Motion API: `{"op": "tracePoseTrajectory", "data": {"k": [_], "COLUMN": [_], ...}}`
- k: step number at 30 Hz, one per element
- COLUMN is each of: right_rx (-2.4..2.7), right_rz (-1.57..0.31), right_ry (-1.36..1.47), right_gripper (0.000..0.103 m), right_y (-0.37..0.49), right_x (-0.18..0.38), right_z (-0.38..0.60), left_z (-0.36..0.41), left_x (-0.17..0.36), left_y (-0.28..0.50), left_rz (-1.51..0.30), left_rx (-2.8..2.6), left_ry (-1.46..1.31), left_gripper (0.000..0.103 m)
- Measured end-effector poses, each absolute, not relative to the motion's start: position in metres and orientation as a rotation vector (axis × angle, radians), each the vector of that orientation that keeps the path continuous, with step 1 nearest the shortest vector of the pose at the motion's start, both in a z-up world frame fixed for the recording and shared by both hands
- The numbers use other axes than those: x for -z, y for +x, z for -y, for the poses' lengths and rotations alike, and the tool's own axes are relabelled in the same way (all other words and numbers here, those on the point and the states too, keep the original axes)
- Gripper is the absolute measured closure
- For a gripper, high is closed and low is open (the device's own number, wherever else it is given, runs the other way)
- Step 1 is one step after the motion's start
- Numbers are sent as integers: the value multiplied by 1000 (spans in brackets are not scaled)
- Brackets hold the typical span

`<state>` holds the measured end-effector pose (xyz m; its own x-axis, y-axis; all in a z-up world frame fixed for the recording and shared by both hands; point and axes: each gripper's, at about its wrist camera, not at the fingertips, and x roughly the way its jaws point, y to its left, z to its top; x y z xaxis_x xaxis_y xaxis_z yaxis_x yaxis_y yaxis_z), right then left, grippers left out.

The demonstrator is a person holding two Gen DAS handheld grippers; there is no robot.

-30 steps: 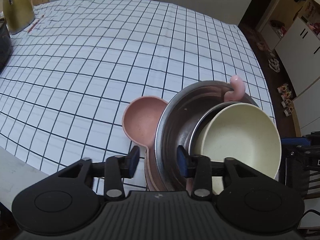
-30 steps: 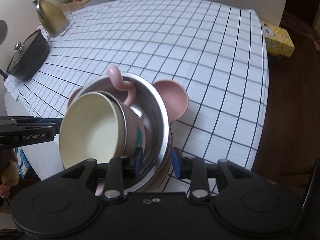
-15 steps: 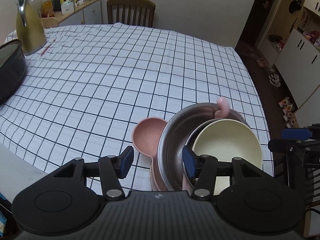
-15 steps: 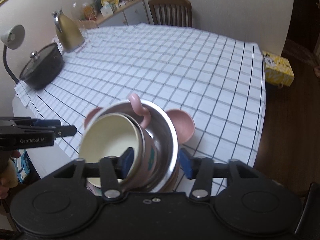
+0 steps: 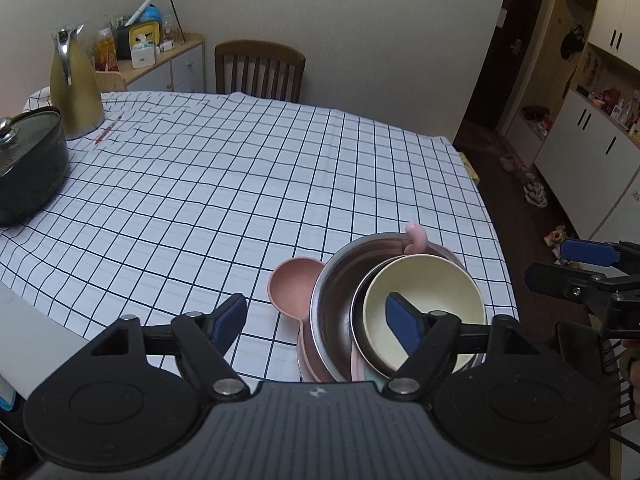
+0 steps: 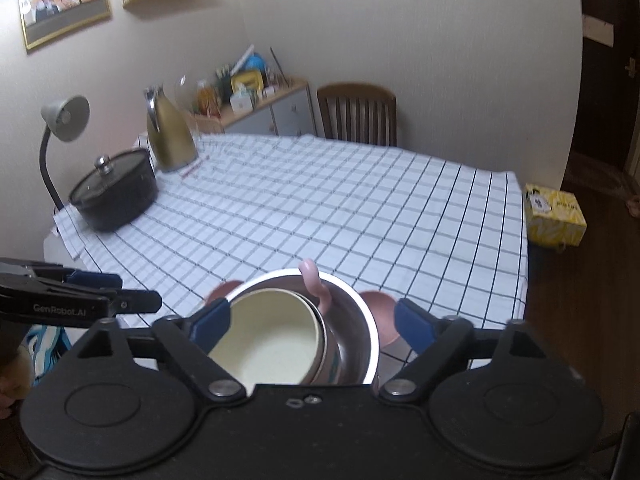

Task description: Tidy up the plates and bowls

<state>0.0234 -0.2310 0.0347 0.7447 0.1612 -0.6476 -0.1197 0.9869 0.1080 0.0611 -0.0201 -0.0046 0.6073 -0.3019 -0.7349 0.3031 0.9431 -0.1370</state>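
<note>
Left gripper (image 5: pixel 316 320) and right gripper (image 6: pixel 312 320) just spread wide, pinching nothing, clear of the nested bowls (image 5: pixel 424 308); stacking judged finished, next only withdrawal.

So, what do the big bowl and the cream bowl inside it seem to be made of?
The big bowl looks like polished stainless steel: grey, with mirror-like reflections and a bright rim. The cream bowl looks matte and opaque, with no glare; probably plastic or a bamboo-fibre composite, though glazed ceramic cannot be ruled out.
</note>
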Motion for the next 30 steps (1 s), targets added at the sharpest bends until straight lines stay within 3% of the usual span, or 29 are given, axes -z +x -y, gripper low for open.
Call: {"op": "tracePoseTrajectory", "data": {"k": [4, 8, 30], "right_rx": [-147, -126, -111], "right_rz": [-661, -632, -492], "right_ry": [66, 63, -7], "right_gripper": [2, 0, 0], "right_y": [8, -7, -70], "right_x": [-38, -39, -45], "right_z": [228, 221, 180], "left_z": [14, 7, -22], "left_x": [-1, -4, -7], "left_y": [46, 31, -39], "left_rz": [-817, -795, -774], "left_rx": [353, 353, 334], "left_ry": [-23, -37, -59], "left_gripper": [17, 0, 0]}}
